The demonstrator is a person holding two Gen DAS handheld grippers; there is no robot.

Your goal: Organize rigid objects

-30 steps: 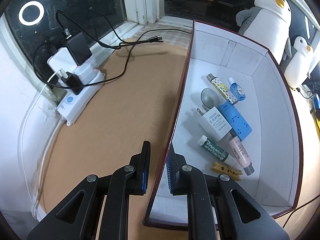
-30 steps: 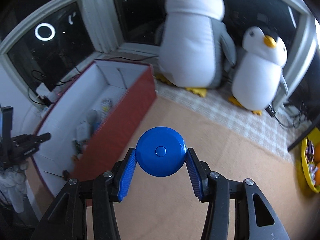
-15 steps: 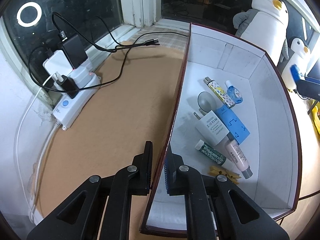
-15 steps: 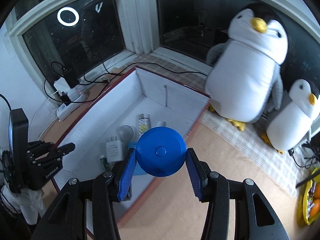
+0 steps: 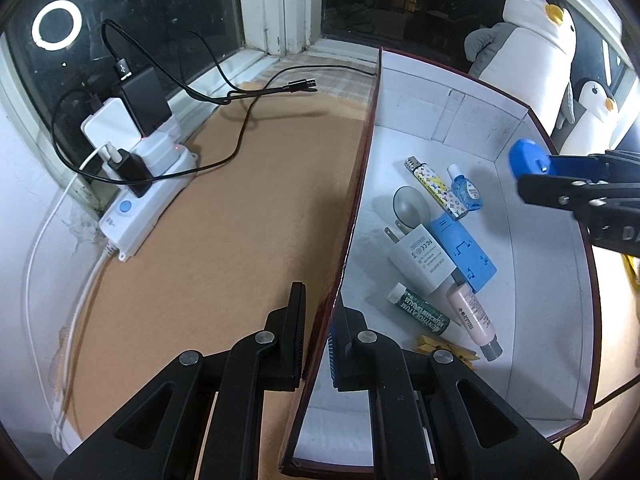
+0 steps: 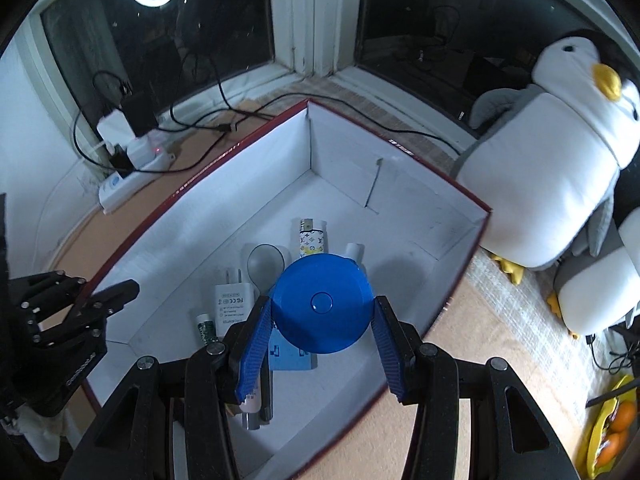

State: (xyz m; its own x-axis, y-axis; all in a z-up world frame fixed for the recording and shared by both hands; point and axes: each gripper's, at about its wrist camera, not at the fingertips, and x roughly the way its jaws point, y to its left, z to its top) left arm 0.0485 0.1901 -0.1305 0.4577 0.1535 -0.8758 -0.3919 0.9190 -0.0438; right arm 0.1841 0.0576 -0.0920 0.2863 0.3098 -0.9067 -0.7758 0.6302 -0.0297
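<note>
My left gripper (image 5: 318, 340) is shut on the near left wall of a box (image 5: 360, 184) that is white inside and dark red outside. My right gripper (image 6: 321, 303) is shut on a round blue disc (image 6: 322, 304) and holds it above the box's (image 6: 200, 188) inside. In the left wrist view the blue disc (image 5: 524, 158) and right gripper (image 5: 536, 168) hang over the right wall. On the box floor lie a patterned lighter (image 5: 432, 182), a small blue bottle (image 5: 464, 188), a spoon (image 5: 410, 204), a white charger (image 5: 420, 258), a flat blue piece (image 5: 464, 252), a green tube (image 5: 424, 314), a pink tube (image 5: 472, 320) and a wooden clothespin (image 5: 448, 350).
A white power strip (image 5: 144, 204) with plugged adapters and black cables (image 5: 240, 96) sits on the brown mat left of the box. Two plush penguins (image 6: 552, 168) stand by the window to the right. A yellow bowl of oranges (image 6: 612, 432) is at the far right.
My right gripper carried the blue disc from beside the box to above its inside. My left gripper's jaws closed from a small gap onto the box wall and stayed in place.
</note>
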